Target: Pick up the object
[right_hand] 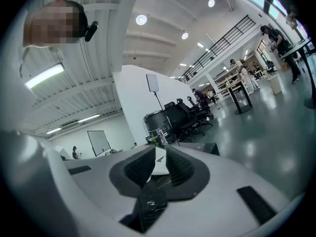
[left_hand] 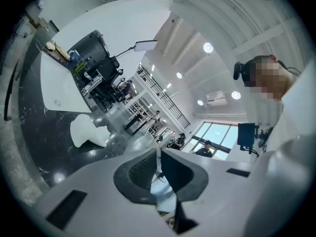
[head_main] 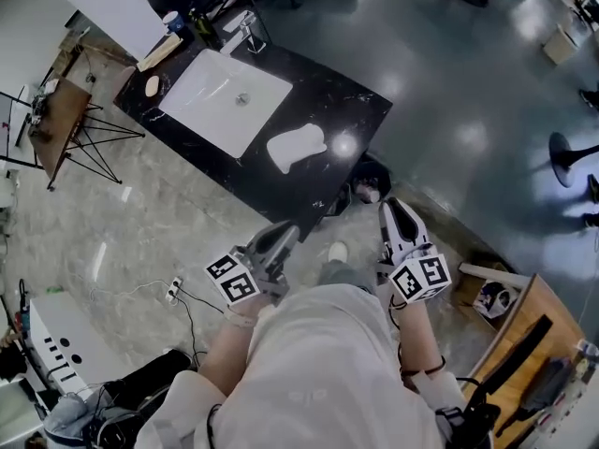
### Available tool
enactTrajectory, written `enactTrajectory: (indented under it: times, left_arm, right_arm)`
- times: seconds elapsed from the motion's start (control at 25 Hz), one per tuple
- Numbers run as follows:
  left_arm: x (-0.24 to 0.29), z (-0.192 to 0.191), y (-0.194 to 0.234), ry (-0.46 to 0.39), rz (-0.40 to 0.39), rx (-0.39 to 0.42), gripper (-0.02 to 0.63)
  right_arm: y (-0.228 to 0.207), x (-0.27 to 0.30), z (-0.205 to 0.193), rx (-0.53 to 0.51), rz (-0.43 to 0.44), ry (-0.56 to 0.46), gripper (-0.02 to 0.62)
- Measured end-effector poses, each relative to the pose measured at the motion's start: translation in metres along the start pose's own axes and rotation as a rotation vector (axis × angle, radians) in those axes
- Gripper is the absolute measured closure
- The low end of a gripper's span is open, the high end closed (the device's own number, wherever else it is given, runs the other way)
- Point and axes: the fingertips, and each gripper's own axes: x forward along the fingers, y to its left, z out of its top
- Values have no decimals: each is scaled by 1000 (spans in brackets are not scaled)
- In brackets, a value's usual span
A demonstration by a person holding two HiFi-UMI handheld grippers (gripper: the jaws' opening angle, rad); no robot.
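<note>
The left hand-held gripper (head_main: 287,231) and right hand-held gripper (head_main: 396,205) hover short of a black marbled bench (head_main: 328,101).
Both have jaws together, empty — the white curvy object (head_main: 296,146) lies on the bench beside a white rectangular sink basin (head_main: 211,101), well apart from both.

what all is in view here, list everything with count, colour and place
black marble-look counter: one, black with white veins, ahead of the person
white rectangular sink basin: one, white, set in the counter's left part
white lumpy object: one, white, on the counter right of the basin
chrome tap: one, silvery, at the basin's far edge
white power strip: one, white, on the floor at the person's left
left gripper: one, grey, jaws shut, empty
right gripper: one, grey, jaws shut, empty
</note>
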Motion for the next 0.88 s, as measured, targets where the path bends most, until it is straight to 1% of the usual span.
enactTrajectory:
  times: [0.16,0.32,0.4,0.52,0.64,0.72,0.76,0.88]
  left_arm:
    - [20,9,21,-10,63,-2,597]
    - [22,14,38,-39,134,-29,597]
    - [16,16,47,-69,174,-51,595]
    - [1,17,58,-104,216,-77,595]
    - [-14,19,68,-126,242,-92,596]
    - [-24,19,75,-141,259,-103,595]
    - [-29,19,78,-149,270,-109,596]
    - [-43,19,86,-173,303,-123,596]
  right_arm:
    - [-25,34,9,-15,44,30,543]
    - [-32,69,17,-43,127,63,541]
    - [-29,85,15,-70,164,91,541]
    - [-15,106,5,-138,218,138,536]
    - [2,128,-9,-200,272,181,491]
    - [10,143,-23,-287,285,212,472]
    - [13,149,-31,-352,286,229,470]
    - [24,167,-62,-604,272,275,457]
